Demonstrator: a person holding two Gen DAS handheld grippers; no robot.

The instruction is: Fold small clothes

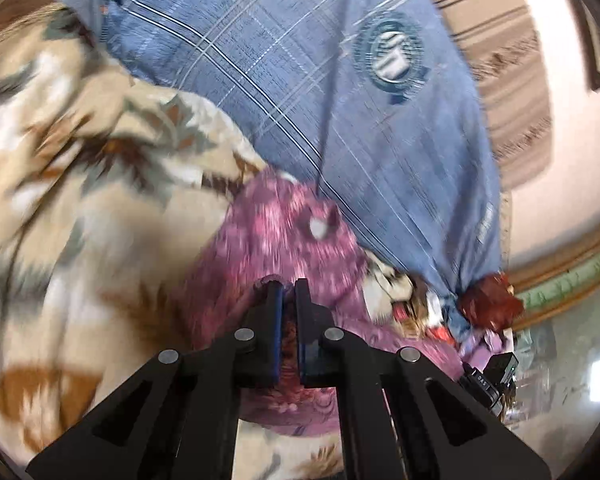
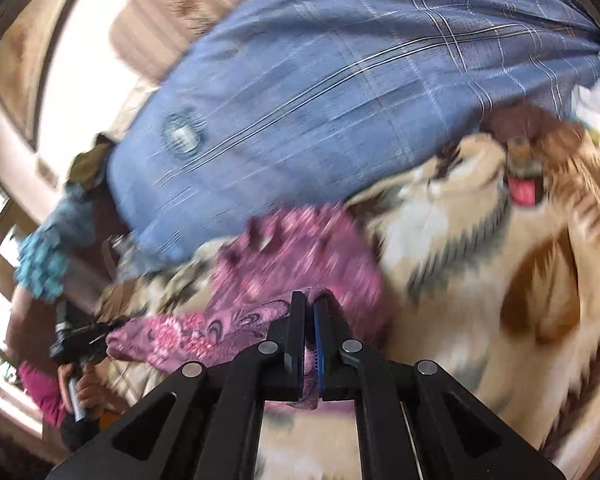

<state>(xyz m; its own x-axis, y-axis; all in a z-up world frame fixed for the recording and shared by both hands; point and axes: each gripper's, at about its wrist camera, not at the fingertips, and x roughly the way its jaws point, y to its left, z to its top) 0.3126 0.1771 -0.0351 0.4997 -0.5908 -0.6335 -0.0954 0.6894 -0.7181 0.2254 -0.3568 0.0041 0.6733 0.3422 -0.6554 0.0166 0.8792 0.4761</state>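
Note:
A small pink-purple patterned garment [image 1: 284, 240] lies on a beige blanket with brown and grey motifs [image 1: 80, 184]. My left gripper [image 1: 287, 286] is shut on one edge of the garment. In the right wrist view the same garment [image 2: 300, 252] stretches leftward, and my right gripper [image 2: 309, 298] is shut on its other edge, cloth showing between the fingers. The left gripper and the hand holding it [image 2: 80, 344] show at the left of the right wrist view. Both views are motion-blurred.
A large blue plaid pillow [image 1: 320, 92] with a round emblem lies just behind the garment, also in the right wrist view [image 2: 320, 100]. A heap of mixed clothes [image 1: 440, 308] sits at the right. The blanket [image 2: 500, 280] covers the bed. A pale wall [image 1: 560, 160] lies beyond.

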